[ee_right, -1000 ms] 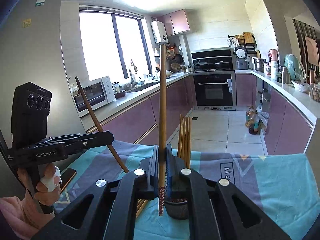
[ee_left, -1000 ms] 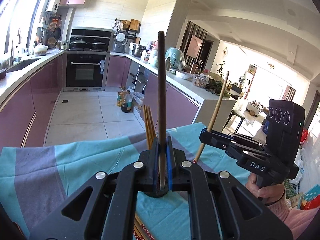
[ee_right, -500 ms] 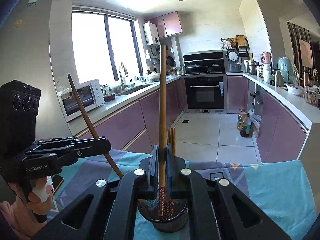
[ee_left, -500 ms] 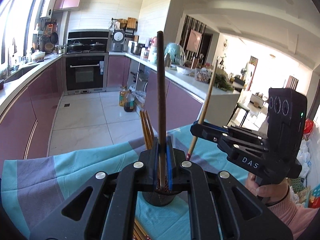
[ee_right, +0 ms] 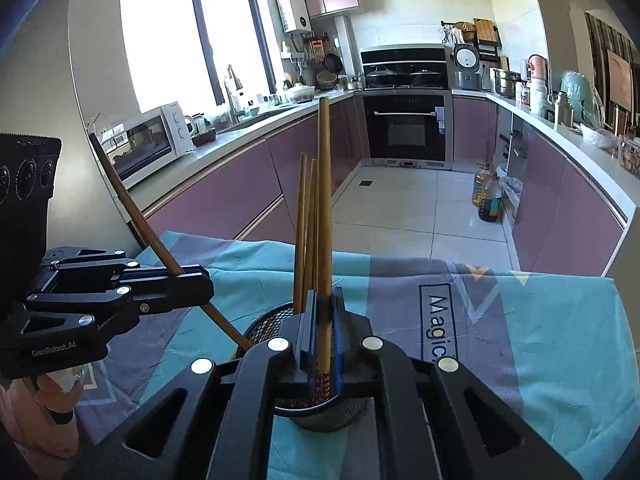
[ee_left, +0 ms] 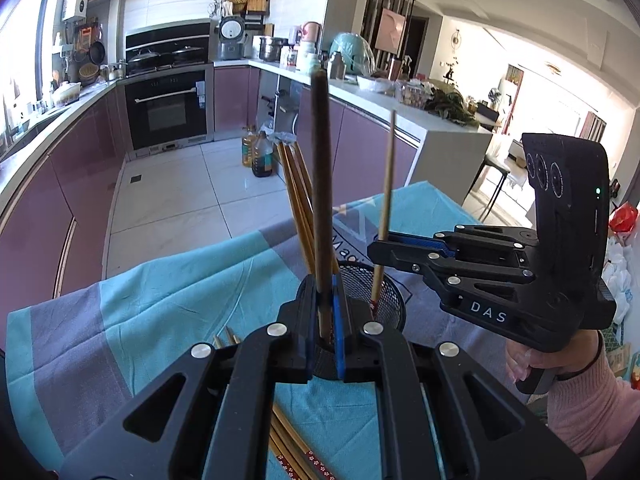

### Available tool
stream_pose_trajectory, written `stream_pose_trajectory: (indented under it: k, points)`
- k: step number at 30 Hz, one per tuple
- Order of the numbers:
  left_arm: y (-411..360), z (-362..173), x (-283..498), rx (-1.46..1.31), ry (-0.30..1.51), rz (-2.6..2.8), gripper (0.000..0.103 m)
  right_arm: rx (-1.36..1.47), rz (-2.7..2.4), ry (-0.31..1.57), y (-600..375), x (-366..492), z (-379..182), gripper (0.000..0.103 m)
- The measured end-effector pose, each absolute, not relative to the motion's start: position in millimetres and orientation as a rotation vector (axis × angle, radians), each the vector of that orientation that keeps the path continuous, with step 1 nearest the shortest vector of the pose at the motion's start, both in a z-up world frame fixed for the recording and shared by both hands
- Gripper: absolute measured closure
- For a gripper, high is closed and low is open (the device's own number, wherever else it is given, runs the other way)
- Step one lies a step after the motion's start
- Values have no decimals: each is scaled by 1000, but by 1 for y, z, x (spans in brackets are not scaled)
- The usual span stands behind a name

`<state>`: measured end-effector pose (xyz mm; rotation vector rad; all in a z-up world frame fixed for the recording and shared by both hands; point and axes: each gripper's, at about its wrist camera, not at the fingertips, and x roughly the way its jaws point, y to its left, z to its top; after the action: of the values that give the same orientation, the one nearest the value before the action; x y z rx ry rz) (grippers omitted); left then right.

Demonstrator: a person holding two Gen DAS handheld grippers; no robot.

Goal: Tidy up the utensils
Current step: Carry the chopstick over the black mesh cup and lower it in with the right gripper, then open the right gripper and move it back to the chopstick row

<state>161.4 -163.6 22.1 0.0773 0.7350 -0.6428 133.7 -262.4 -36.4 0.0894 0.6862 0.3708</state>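
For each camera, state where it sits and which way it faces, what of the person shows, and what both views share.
Left wrist: on the left gripper, looking along its fingers past a dark chopstick to the mesh holder, oven and dining area; right gripper and a pink sleeve show.
Right wrist: on the right gripper, facing the window and oven; left gripper and its hand show.
Shared: holder, standing chopsticks, teal cloth, oven.

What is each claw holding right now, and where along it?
Left claw grips a dark chopstick near its lower end; right claw grips a lighter chopstick just above its patterned end.
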Motion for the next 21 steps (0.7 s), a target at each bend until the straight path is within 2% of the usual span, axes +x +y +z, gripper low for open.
stream_pose_trajectory:
  k: [8,12,16,21]
  points:
    - [-169,7,197,68,810,-632,95,116,355,702,-264,140,-43,95]
    - [-167,3,206,42,819,-627,89,123,362,691,-264,136,-43,95]
    - [-160,1,207,24,807,-616,84,123,368,667,-264,127,-39,89]
    - [-141,5,204,-6,774,-590,82,127,388,649,-261,115,-36,83]
